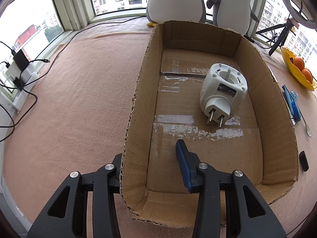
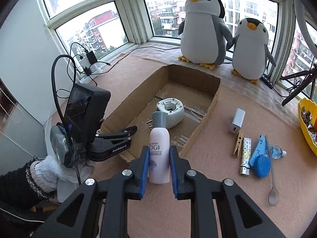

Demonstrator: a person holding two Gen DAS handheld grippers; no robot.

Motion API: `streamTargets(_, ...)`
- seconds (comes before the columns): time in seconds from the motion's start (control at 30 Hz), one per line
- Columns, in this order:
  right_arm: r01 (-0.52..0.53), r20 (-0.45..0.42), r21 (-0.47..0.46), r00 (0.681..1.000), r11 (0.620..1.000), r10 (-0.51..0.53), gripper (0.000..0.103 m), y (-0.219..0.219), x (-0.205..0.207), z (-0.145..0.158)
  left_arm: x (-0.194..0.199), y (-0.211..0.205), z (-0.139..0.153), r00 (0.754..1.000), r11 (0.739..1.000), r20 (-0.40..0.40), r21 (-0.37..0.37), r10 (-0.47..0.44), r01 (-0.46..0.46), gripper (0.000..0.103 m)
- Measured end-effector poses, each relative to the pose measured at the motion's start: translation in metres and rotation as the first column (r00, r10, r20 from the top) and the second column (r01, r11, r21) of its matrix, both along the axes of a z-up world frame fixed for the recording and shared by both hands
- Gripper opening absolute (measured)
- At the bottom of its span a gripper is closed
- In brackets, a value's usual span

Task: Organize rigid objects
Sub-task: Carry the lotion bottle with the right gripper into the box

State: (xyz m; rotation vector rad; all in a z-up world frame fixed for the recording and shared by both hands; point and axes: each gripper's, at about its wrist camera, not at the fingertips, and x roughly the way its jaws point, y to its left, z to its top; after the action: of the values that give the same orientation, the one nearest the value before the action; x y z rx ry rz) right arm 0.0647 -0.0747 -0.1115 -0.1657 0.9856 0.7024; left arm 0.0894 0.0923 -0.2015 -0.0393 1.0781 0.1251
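Right wrist: R tongs point(image 2: 158, 168) clamped on pink bottle point(image 2: 159, 154); L tongs point(image 1: 151, 164) astride box wall point(image 1: 134, 107), gripping it.

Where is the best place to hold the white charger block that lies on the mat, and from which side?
Take the white charger block across its two long flat sides, coming from above. It lies flat on the mat with free space both sides; the clothespin lies just below its near end, so keep the fingers toward its middle.
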Motion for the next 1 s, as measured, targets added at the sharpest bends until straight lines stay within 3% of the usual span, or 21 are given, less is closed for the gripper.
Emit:
streamTargets(0.67,0.027,-0.038,-0.057,0.999,0.998,-0.029,0.018,0.032,0.019,-0.038,-0.001,0.0,0.0,1.0,1.0,0.001,-0.001,0.001,-0.001,0.041)
streamTargets(0.93,0.015,-0.016,-0.072,1.0,0.997,-0.016,0.018,0.034,0.018,-0.038,-0.001,0.001,0.0,1.0,1.0,0.001,-0.001,0.0,0.0,0.041)
streamTargets(1.0,0.013,-0.012,-0.07,1.0,0.997,-0.013,0.027,0.035,0.017,-0.037,-0.001,0.0,0.0,1.0,1.0,0.001,-0.001,0.0,0.0,0.041)
